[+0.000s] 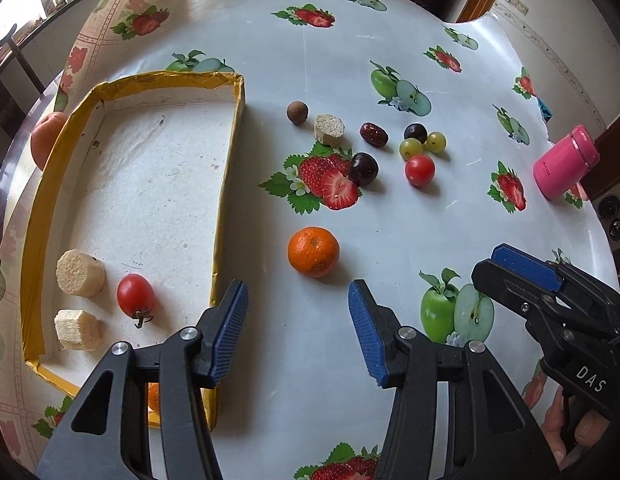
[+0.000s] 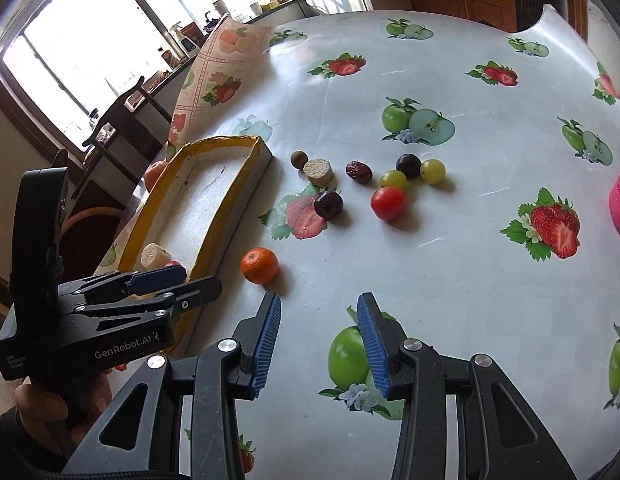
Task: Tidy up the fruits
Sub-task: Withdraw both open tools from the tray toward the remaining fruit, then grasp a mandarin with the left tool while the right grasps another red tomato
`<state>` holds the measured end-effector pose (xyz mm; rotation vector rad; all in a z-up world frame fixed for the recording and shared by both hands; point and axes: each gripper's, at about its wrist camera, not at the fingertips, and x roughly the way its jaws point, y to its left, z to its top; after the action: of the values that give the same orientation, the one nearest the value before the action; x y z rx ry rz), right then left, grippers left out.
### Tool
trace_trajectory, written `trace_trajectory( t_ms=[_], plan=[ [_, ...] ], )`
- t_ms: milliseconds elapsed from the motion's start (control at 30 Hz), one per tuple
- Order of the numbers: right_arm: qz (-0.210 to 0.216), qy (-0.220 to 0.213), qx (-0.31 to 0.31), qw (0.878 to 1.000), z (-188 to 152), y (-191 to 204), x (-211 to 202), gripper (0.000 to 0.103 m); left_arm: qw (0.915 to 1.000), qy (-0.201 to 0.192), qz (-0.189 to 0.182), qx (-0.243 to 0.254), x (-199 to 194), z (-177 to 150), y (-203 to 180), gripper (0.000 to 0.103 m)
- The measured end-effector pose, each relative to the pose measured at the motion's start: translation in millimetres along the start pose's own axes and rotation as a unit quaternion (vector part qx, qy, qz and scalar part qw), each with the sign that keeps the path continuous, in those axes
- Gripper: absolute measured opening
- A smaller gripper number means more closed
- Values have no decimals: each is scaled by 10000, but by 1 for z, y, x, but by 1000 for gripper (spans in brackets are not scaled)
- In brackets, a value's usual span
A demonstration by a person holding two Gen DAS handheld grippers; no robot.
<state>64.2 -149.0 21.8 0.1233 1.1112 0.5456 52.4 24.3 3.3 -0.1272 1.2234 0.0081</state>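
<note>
A yellow-edged tray (image 1: 226, 160) (image 2: 234, 196) lies at the left and holds two pale cut chunks (image 1: 81, 273) and a red tomato (image 1: 136, 294). A mandarin (image 1: 313, 252) (image 2: 259, 265) sits on the table just right of the tray. Farther off lie a brown longan (image 1: 297, 112), another pale chunk (image 1: 329, 129), a red date (image 1: 373, 134), dark plums (image 1: 363, 168), green grapes (image 1: 410, 148) and a second tomato (image 1: 419, 170) (image 2: 388, 203). My left gripper (image 1: 298, 332) is open and empty, near the mandarin. My right gripper (image 2: 318, 344) is open and empty over the table.
A pink jar (image 1: 565, 162) stands at the right. An apple (image 1: 48, 138) sits outside the tray's far left wall. An orange fruit (image 1: 153, 396) shows under my left gripper in the tray. The table edge curves at the right. A chair (image 2: 122, 120) stands by the window.
</note>
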Motion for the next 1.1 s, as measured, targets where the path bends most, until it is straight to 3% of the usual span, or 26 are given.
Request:
trace_trajectory(
  t_ms=[533, 633, 800, 867, 933, 967, 1100],
  plan=[
    [-347, 73, 182, 9992, 38, -28, 48, 47, 9984, 529, 87, 151, 55, 10, -8, 51],
    [-451, 44, 129, 9989, 48, -29, 60, 47, 9983, 502, 153, 246, 59, 12, -12, 61],
    [-685, 10, 74, 9976, 62, -32, 78, 46, 9979, 359, 270, 472, 63, 13, -23, 61],
    [-691, 26, 105, 9976, 64, -34, 85, 44, 9977, 299, 262, 555, 63, 12, -27, 55],
    [-805, 10, 112, 9967, 65, -37, 90, 40, 9975, 250, 250, 617, 61, 11, -30, 33],
    [-860, 15, 107, 9962, 65, -39, 91, 32, 9973, 241, 234, 651, 61, 11, -31, 33],
    [-721, 3, 281, 9970, 62, -48, 84, 32, 9973, 194, 133, 691, 54, 7, -32, 32]
  ],
)
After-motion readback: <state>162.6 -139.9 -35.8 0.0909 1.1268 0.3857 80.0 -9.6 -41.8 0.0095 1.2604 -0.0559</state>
